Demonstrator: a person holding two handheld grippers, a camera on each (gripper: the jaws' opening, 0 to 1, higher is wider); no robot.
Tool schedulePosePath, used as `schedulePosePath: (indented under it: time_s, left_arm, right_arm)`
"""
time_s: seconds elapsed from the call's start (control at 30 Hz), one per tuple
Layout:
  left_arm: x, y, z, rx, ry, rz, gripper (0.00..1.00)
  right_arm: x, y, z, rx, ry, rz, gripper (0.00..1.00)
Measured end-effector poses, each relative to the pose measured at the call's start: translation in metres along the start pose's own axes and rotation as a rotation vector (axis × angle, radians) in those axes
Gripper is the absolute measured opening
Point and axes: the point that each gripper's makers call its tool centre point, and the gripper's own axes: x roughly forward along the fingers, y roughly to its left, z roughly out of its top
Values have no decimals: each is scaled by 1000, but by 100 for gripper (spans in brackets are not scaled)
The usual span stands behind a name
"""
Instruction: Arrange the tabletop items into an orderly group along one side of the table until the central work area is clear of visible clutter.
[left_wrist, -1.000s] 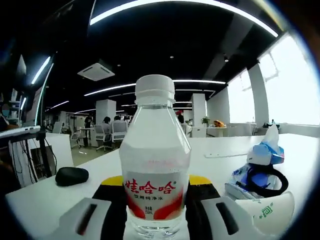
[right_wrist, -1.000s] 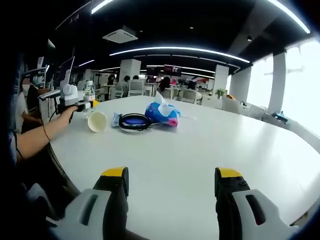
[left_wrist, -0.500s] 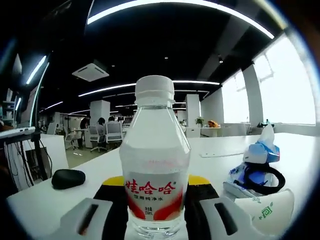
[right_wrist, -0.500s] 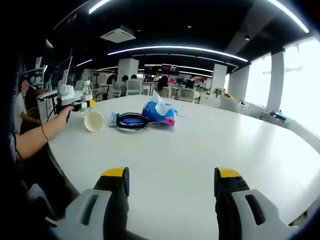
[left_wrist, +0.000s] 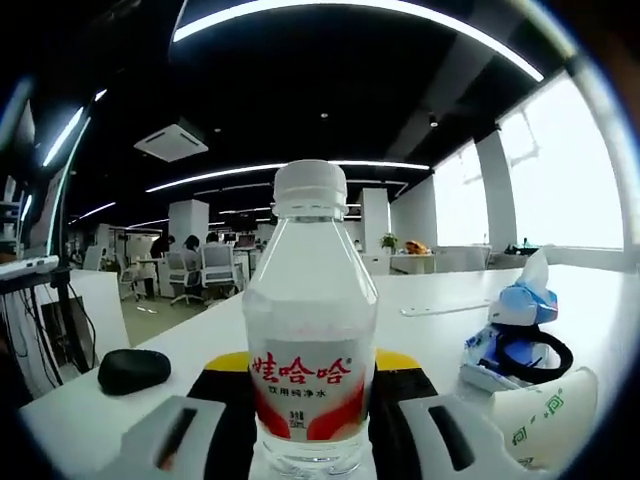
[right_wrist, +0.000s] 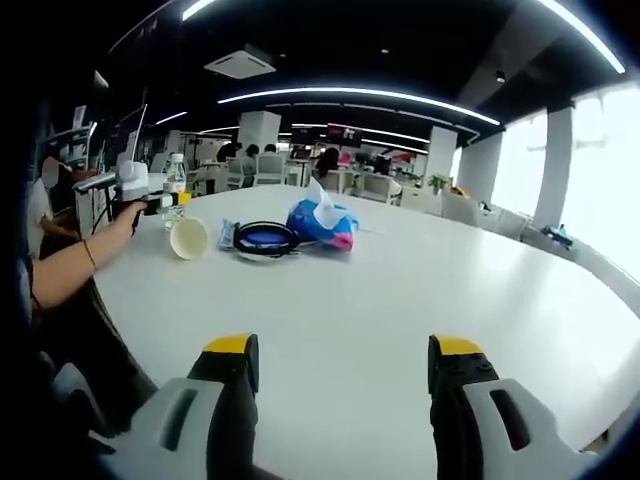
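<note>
Taking the clear plastic water bottle with a white cap and red label (left_wrist: 311, 330) as landmark: a black computer mouse (left_wrist: 133, 369) lies left of it; the left gripper (left_wrist: 311, 425) clamps it upright; a tipped white paper cup (left_wrist: 545, 420) and a blue tissue pack (left_wrist: 527, 305) lie to its right on the white table (right_wrist: 400, 300). The right gripper (right_wrist: 340, 385) hangs apart above bare tabletop.

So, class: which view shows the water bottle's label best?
The left gripper view: the water bottle stands close between that gripper's jaws, its red label facing the camera. In the right gripper view the bottle is small and distant at the table's far edge, label unreadable.

Clear bottle (left_wrist: 310, 330) with white cap, red-white label; blue tissue pack (right_wrist: 320, 225); white table (right_wrist: 400, 290).
</note>
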Motion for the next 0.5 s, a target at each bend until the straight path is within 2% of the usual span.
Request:
schedulePosePath:
  time_s: [0.13,0.4,0.5]
  left_arm:
    - [7,6,1,-42,3,-10,40]
    - [18,7,5,-22,-1,-35,40]
    - [19,8,6,-40,-18,-45,40]
  right_arm:
    - [2,2,-1,-12,8,-2,66]
    - [5,4,-3,-17,19,1,66]
    - [6,5,-3,-19,19,3,66]
